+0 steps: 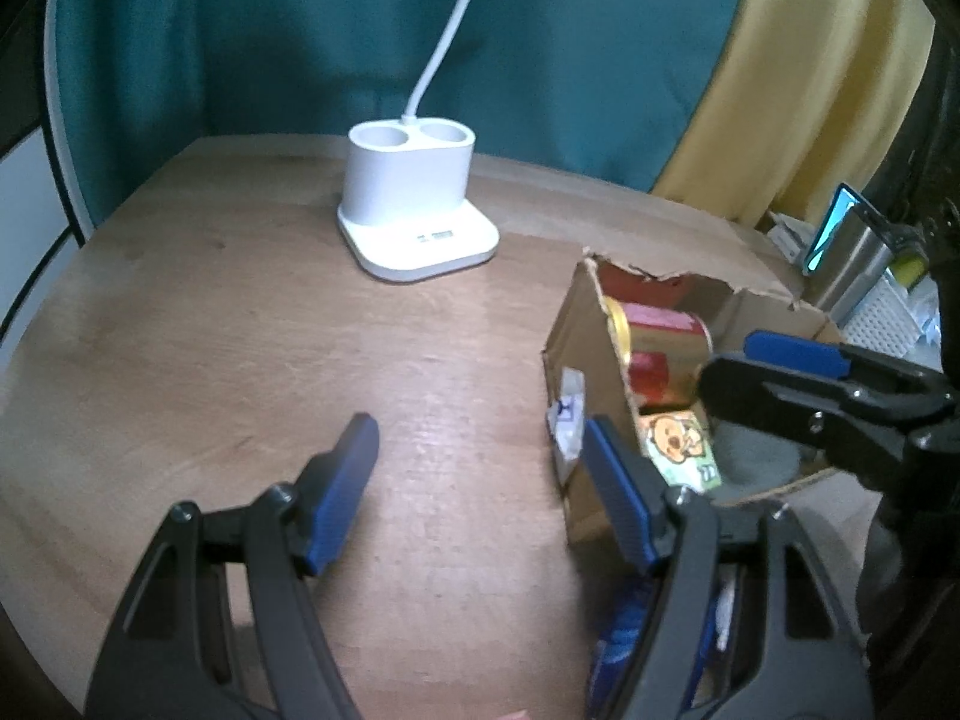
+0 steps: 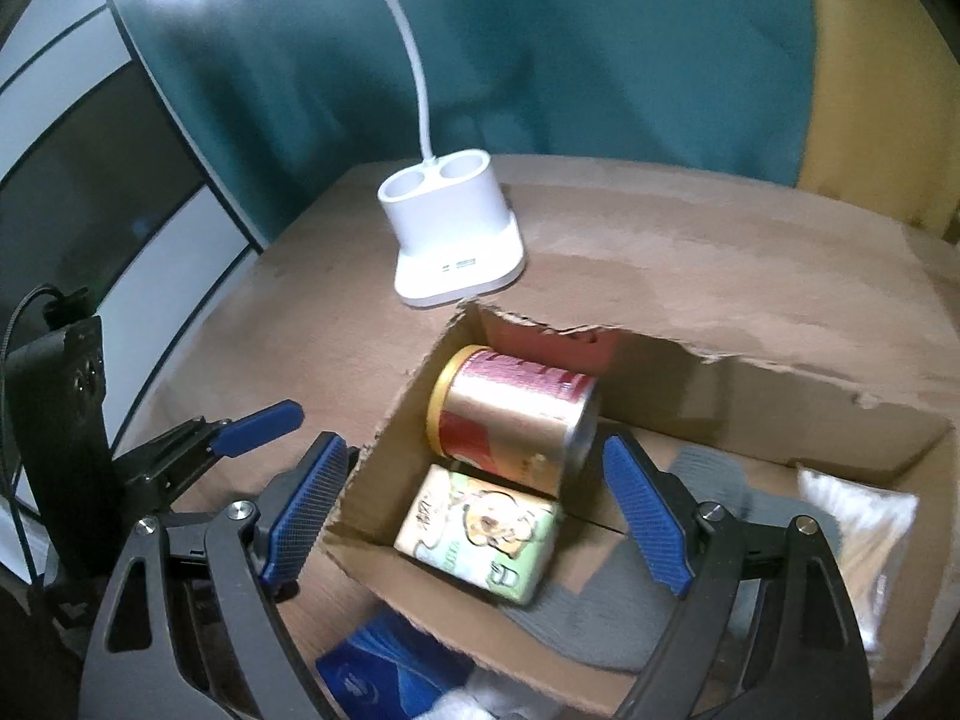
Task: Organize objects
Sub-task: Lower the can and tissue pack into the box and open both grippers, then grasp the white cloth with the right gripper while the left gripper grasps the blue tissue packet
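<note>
A torn cardboard box [image 2: 750, 396] stands on the wooden table [image 1: 210, 330]. Inside it lie a red and gold can [image 2: 516, 420] on its side, a green carton with a cartoon dog [image 2: 480, 534], grey cloth [image 2: 600, 606] and a white bag [image 2: 858, 516]. The box [image 1: 588, 348], can [image 1: 660, 354] and carton [image 1: 681, 444] also show in the left wrist view. My right gripper [image 2: 474, 504] is open and empty, hovering over the box above the carton. My left gripper [image 1: 480, 486] is open and empty over the table, just left of the box.
A white lamp base with two holder cups [image 1: 414, 210] stands at the table's back; it also shows in the right wrist view [image 2: 450, 234]. A blue packet [image 2: 384, 672] lies by the box's near edge. Teal and yellow curtains hang behind. Metal items [image 1: 864, 252] stand at far right.
</note>
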Demonstrator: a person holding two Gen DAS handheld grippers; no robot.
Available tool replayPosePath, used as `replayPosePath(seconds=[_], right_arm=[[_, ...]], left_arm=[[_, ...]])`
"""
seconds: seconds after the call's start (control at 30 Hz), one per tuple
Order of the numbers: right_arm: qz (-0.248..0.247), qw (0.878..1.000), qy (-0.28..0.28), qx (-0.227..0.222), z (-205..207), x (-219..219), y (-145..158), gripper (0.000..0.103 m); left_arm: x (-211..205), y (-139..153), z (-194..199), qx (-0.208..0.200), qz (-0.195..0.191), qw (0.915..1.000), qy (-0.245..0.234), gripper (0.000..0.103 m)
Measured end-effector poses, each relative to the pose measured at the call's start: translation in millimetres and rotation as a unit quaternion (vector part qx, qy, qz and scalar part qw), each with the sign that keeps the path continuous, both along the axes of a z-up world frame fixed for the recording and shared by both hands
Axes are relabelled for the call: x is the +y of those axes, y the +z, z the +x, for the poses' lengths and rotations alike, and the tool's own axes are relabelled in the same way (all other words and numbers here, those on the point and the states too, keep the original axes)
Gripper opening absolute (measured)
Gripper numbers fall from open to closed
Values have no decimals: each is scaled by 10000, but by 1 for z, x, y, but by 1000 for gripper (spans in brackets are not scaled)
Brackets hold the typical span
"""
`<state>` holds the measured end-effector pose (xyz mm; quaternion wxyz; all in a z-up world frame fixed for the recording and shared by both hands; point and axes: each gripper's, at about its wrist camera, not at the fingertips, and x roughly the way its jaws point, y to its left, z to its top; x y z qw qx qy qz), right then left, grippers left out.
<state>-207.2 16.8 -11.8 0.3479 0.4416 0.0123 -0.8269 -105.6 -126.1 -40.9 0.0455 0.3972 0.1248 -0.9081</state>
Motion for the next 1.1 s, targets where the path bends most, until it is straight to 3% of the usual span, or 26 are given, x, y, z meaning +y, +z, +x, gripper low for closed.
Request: replayPosePath(seconds=[0.37, 1.03, 1.1], right_arm=[[381, 9974, -400, 460, 30, 35, 14, 89], [585, 9942, -641, 633, 84, 81, 13, 89], [594, 9945, -624, 598, 87, 82, 10, 83]], left_arm=[[17, 18, 25, 213, -94, 9997, -46, 72], [55, 21, 58, 247, -204, 9991, -274, 72], [58, 20, 60, 242, -204, 9991, -289, 72]])
